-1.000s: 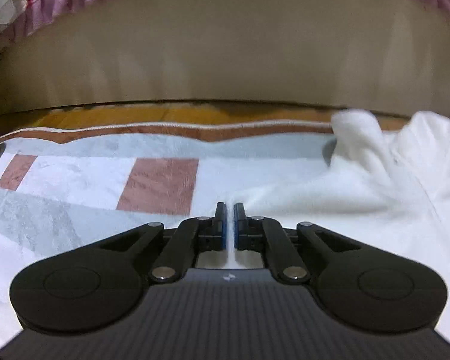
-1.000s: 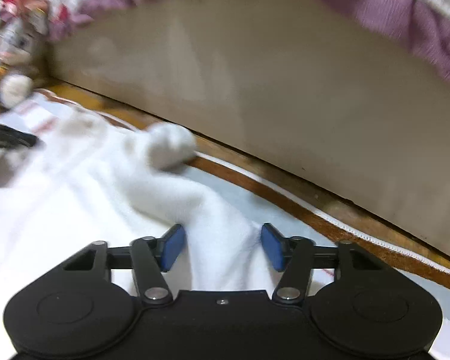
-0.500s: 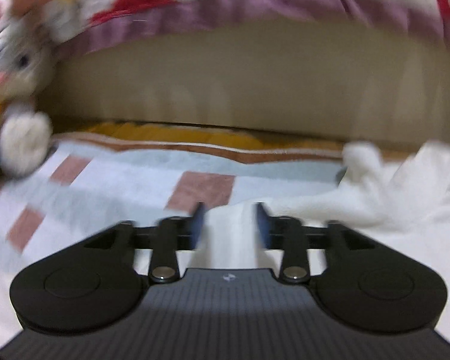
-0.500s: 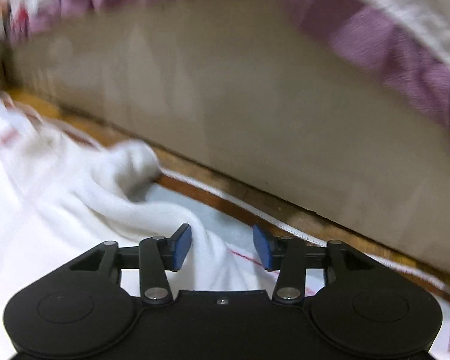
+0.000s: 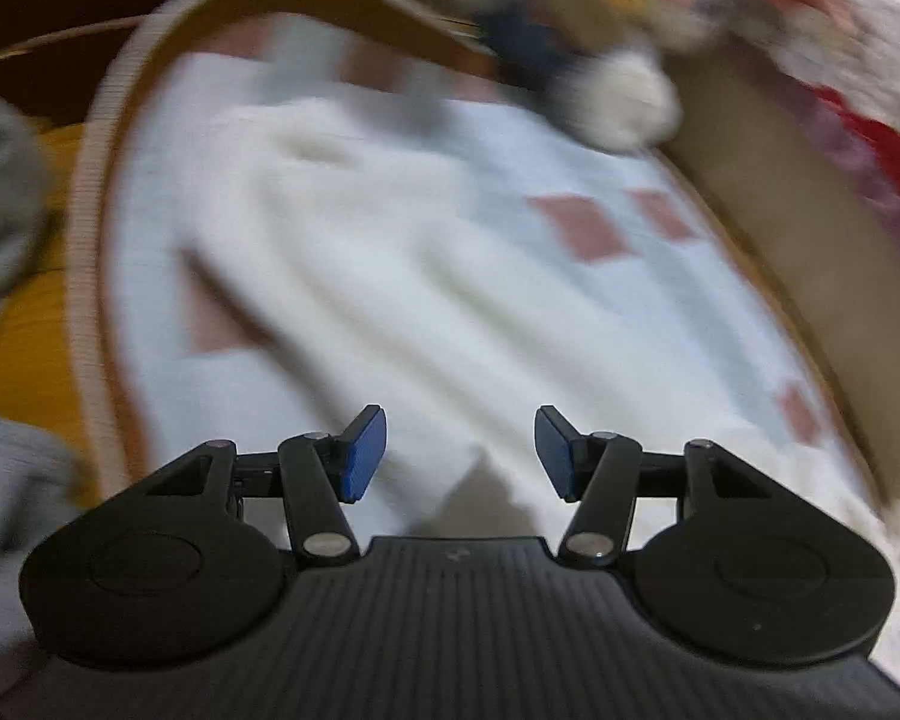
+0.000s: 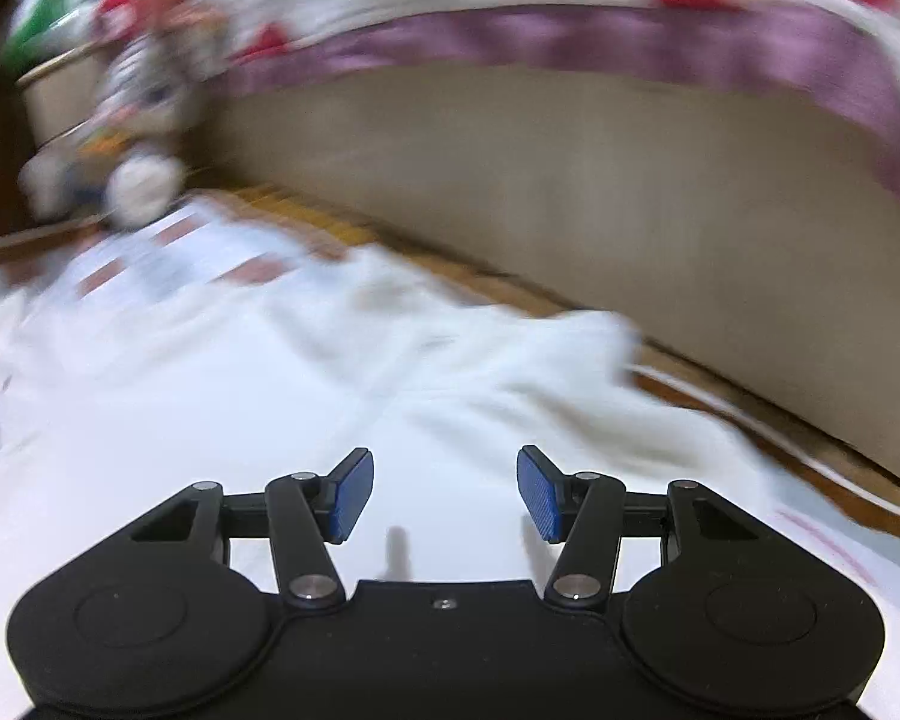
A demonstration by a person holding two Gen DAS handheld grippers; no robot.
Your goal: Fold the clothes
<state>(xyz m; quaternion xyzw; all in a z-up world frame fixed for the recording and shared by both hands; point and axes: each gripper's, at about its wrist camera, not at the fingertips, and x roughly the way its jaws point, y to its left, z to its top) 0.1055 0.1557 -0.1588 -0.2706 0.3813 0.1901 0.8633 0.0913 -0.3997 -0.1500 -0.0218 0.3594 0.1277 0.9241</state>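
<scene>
A white fleecy garment (image 5: 366, 276) lies spread on a checked white, grey and brown mat (image 5: 600, 228). My left gripper (image 5: 459, 450) is open and empty, hovering above the garment's near part. The garment also shows in the right wrist view (image 6: 330, 372), with a bunched end (image 6: 594, 342) near the sofa base. My right gripper (image 6: 444, 492) is open and empty just above the white cloth. Both views are blurred by motion.
A beige sofa front (image 6: 630, 192) with a purple-edged red and white cover (image 6: 570, 42) rises behind the mat. A plush toy (image 5: 624, 30) sits at the mat's far edge, also in the right wrist view (image 6: 138, 120). Grey cloth (image 5: 0, 192) lies left. Orange wooden floor (image 5: 24, 348) borders the mat.
My left gripper opened, let go of the white garment and swung left to look along the mat. My right gripper stayed open and turned left over the garment.
</scene>
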